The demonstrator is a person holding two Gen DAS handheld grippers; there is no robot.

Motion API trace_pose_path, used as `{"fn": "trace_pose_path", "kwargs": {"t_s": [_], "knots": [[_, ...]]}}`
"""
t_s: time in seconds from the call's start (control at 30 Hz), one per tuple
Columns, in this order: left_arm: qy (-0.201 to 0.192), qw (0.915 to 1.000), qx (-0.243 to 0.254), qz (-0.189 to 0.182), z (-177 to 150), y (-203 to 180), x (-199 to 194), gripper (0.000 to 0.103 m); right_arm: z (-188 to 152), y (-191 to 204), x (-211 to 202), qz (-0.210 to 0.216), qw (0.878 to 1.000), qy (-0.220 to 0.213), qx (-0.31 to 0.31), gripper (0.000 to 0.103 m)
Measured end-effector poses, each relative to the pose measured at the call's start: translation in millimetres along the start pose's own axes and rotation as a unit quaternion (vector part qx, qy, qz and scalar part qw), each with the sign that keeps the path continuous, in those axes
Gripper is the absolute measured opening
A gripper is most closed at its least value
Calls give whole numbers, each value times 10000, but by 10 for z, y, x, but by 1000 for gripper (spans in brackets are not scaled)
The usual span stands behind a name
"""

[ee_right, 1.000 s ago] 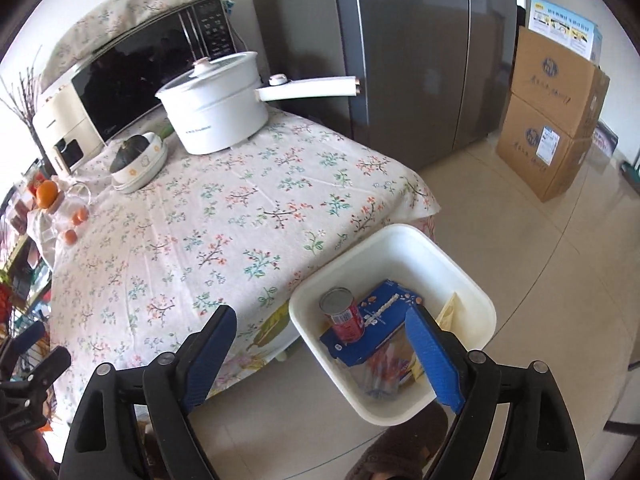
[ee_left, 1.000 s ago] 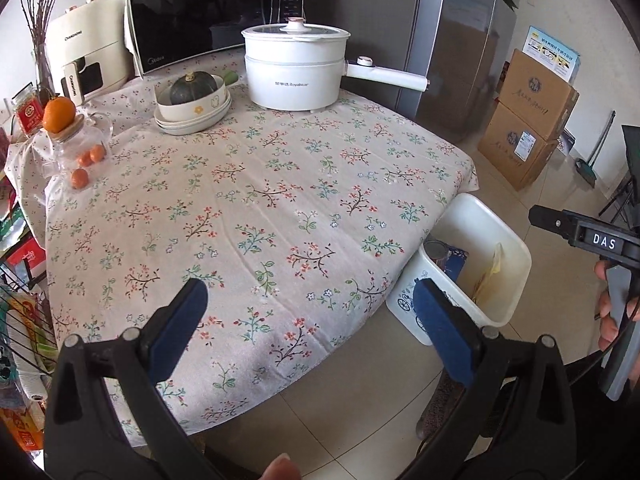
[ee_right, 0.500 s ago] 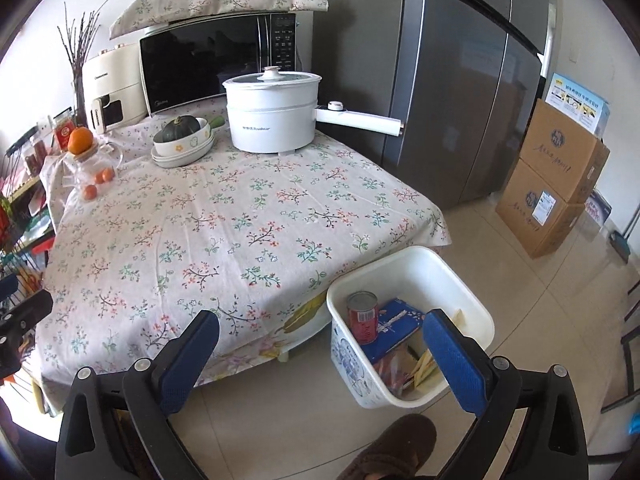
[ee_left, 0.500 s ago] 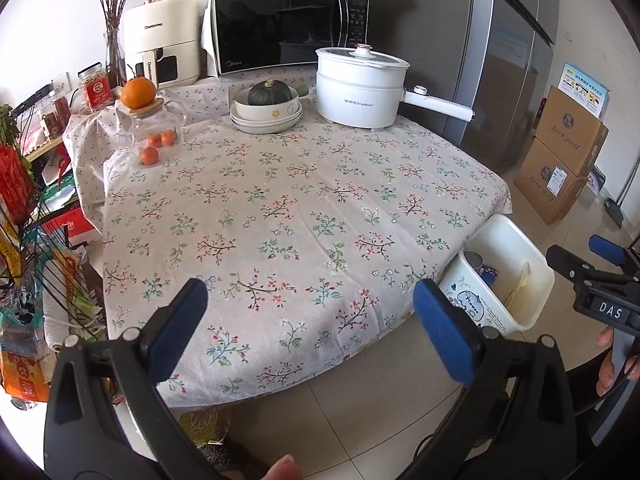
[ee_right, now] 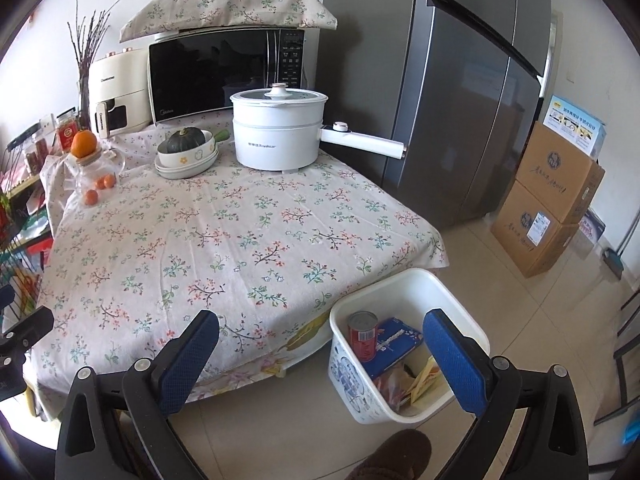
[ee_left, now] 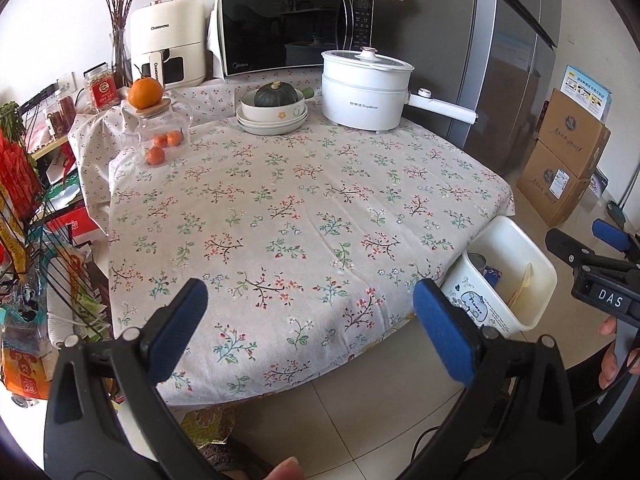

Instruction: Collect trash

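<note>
A white trash bin point(ee_right: 416, 284) stands on the floor at the table's near right corner; it also shows in the left wrist view point(ee_left: 538, 256). It holds a red can point(ee_right: 362, 340), a blue packet point(ee_right: 394, 340) and several wrappers point(ee_right: 420, 378). My left gripper point(ee_left: 312, 326) is open and empty, held back from the table's front edge. My right gripper point(ee_right: 320, 360) is open and empty, above the floor in front of the bin; it also shows in the left wrist view point(ee_left: 592, 254).
The floral-cloth table point(ee_right: 224, 236) carries a white pot point(ee_right: 278, 134), a bowl with a squash point(ee_right: 186, 150), a jar with oranges point(ee_right: 94, 178), a microwave point(ee_right: 224, 72) and an air fryer point(ee_right: 116, 92). A fridge point(ee_right: 460, 92) and cardboard boxes point(ee_right: 548, 196) stand right. A cluttered rack point(ee_left: 28, 240) stands left.
Both grippers have pulled back and up from the table and the bin, so more of the room shows. Both stay open and empty.
</note>
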State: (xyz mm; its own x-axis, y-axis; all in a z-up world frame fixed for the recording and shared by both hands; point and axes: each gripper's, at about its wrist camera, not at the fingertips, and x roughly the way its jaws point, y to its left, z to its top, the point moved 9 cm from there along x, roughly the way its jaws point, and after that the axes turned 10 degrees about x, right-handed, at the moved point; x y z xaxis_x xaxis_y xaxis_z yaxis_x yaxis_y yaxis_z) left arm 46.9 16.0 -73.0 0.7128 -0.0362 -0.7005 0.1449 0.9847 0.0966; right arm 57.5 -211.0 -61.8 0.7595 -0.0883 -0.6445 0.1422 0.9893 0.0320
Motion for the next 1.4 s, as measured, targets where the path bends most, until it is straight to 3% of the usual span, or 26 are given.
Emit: {"fn": "trace_pose_path", "kwargs": {"t_s": [1.4], "knots": [[147, 9998, 99, -43, -16, -140, 72, 102, 20, -2, -57, -69, 9997, -209, -110, 103]]}}
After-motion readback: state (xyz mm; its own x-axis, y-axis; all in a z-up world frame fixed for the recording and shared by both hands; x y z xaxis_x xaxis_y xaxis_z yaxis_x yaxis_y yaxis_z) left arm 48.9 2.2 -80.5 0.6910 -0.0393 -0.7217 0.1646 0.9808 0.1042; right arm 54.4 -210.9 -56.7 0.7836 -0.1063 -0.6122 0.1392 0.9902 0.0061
